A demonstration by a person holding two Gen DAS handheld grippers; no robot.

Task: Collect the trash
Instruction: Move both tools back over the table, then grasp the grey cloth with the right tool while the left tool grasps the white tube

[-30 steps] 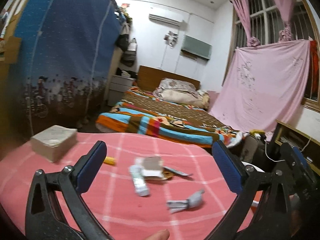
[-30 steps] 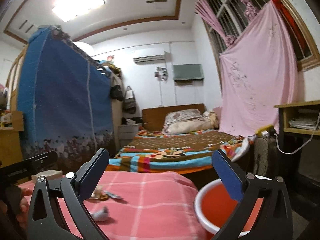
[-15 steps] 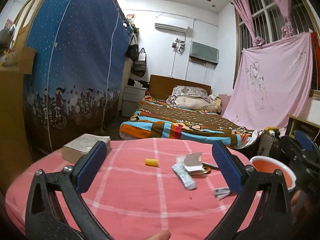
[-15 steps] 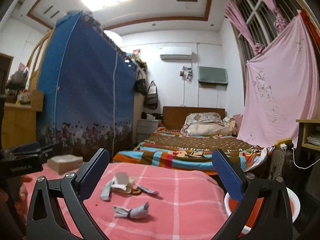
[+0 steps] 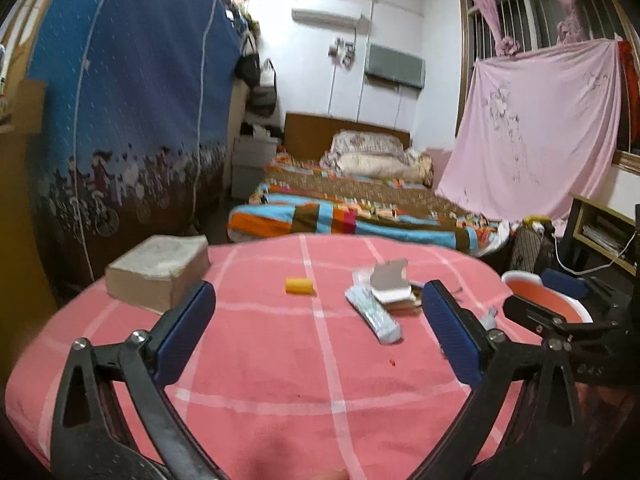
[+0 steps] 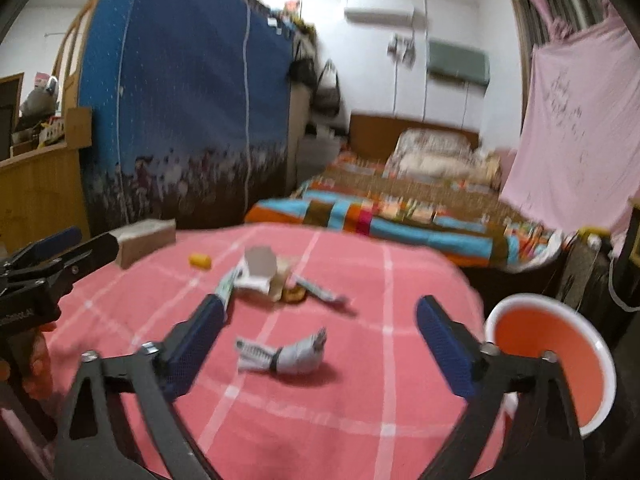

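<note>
On the pink checked tablecloth [image 5: 280, 360] lies a small trash pile: a white tube [image 5: 372, 314], an opened little carton [image 5: 390, 284] and a yellow scrap [image 5: 299, 286]. A crumpled grey wrapper [image 6: 284, 354] lies nearer, alone. My right gripper [image 6: 320, 304] hovers just short of that wrapper, jaws closing, with nothing pressed between the pads. My left gripper [image 5: 318, 300] hangs over the cloth before the pile, jaws closing slightly on nothing. In the left wrist view the right gripper [image 5: 560, 304] shows at the right edge.
An orange basin with a white rim [image 6: 548, 360] stands off the table's right edge. A tissue box [image 5: 156, 272] sits at the table's far left. Behind are a bed [image 5: 360, 204], a blue fabric wardrobe [image 5: 132, 100] and a pink sheet [image 5: 532, 128].
The right gripper has swung left from the basin to the trash and dipped down; its jaws have narrowed. The left gripper has sunk closer to the cloth.
</note>
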